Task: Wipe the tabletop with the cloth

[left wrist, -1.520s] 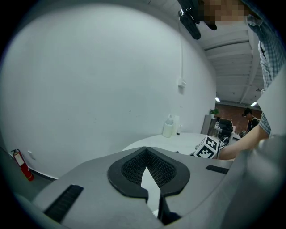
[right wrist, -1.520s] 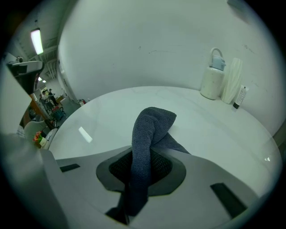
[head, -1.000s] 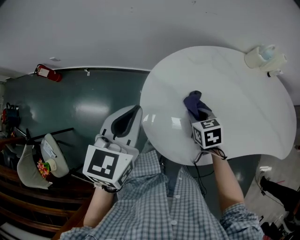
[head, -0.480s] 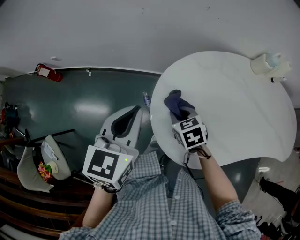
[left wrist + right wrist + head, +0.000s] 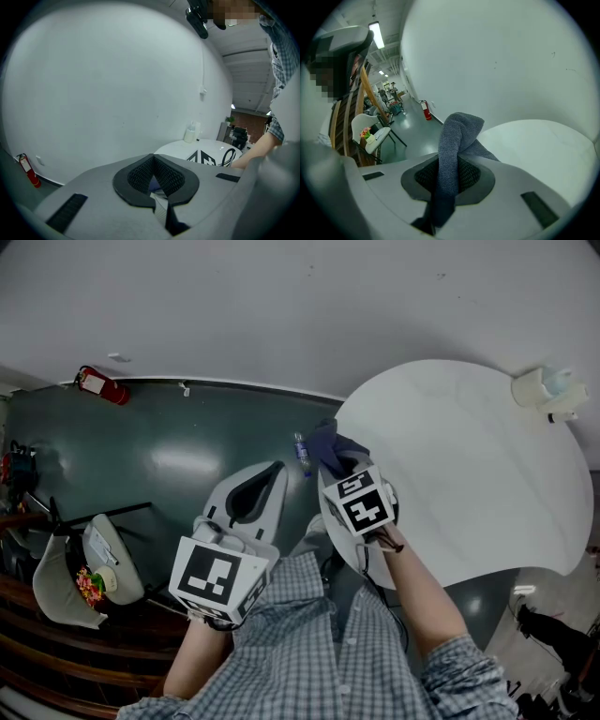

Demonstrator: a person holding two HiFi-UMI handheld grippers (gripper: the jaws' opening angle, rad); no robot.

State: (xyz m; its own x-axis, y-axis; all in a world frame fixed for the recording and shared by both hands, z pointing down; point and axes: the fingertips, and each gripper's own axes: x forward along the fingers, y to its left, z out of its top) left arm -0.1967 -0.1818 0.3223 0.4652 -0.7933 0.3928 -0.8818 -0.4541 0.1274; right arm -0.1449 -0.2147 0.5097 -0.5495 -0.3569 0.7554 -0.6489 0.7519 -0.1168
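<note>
Right gripper (image 5: pixel 450 173) (image 5: pixel 343 465): the fingers are clamped on the cloth, which is pinched between the dark ribbed pads (image 5: pixel 480 176).
Cloth (image 5: pixel 457 136) (image 5: pixel 330 442): dark blue-grey and knitted; it is gripped by a bunched part, and it rises out of the jaws and folds over just ahead of the fingertips.
Cloth and table: the cloth is held at the near left rim of the tabletop (image 5: pixel 469 474) (image 5: pixel 543 140); whether it touches the surface cannot be told.
Tabletop: white and round, spread ahead of the right fingertips and to their right.
Containers (image 5: pixel 548 390) (image 5: pixel 190 133): pale, and set at the far rim of the tabletop, well apart from the right fingertips.
Right marker cube (image 5: pixel 361 505): carried just behind the jaws, with the hand and a checked sleeve (image 5: pixel 450 671) behind it.
Left gripper (image 5: pixel 157 180) (image 5: pixel 262 479): the jaws are brought together and nothing is held between them.
Left gripper position: it is held off the table, over the floor (image 5: pixel 169 456), to the left of the right gripper and apart from the cloth.
Left marker cube (image 5: pixel 220 573): seated behind the jaws, above the other checked sleeve.
Bottle (image 5: pixel 301 452): small, seen on the floor between the two sets of fingertips, just left of the cloth.
Floor: dark green and glossy, under and ahead of the left fingertips.
Fire extinguisher (image 5: pixel 98 385) (image 5: pixel 28 171) (image 5: pixel 424 110): red, placed at the foot of the wall (image 5: pixel 281 306), far to the left of the left fingertips.
Chair (image 5: pixel 89 568) (image 5: pixel 370 133): pale, with something small and colourful on its seat, well to the left of the left gripper.
</note>
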